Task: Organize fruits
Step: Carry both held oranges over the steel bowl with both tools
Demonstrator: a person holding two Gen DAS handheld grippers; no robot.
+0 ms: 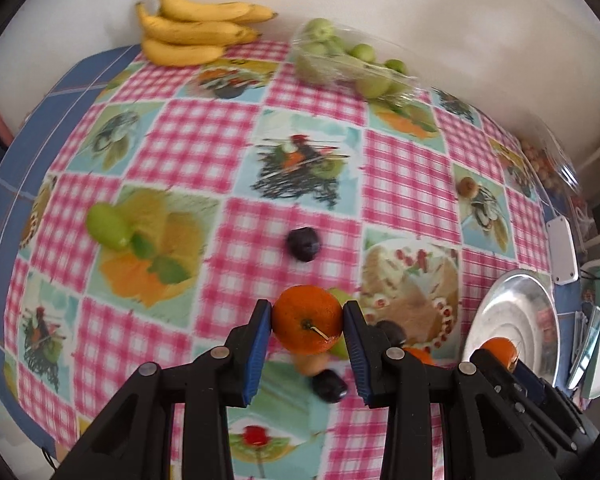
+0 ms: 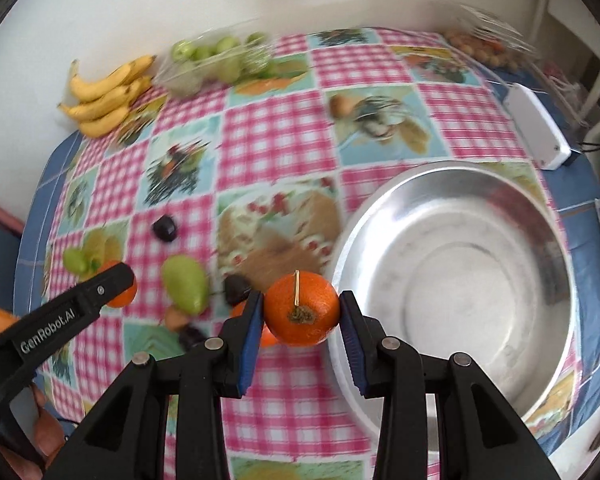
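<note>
Both tongs are pinching an orange each: left tongs (image 1: 307, 322) grip an orange (image 1: 307, 319) above the loose fruit pile, right tongs (image 2: 300, 312) hold another orange (image 2: 301, 308) just left of the steel bowl (image 2: 500, 216). Bananas (image 1: 196, 28) and a bag of green fruit (image 1: 340, 60) sit at the table's (image 1: 204, 136) far edge.

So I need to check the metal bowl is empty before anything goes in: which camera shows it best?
The right wrist view: the metal bowl shows nearly whole, its inside bare. The left wrist view catches only a sliver of it at the right edge, partly behind the right tool.
</note>
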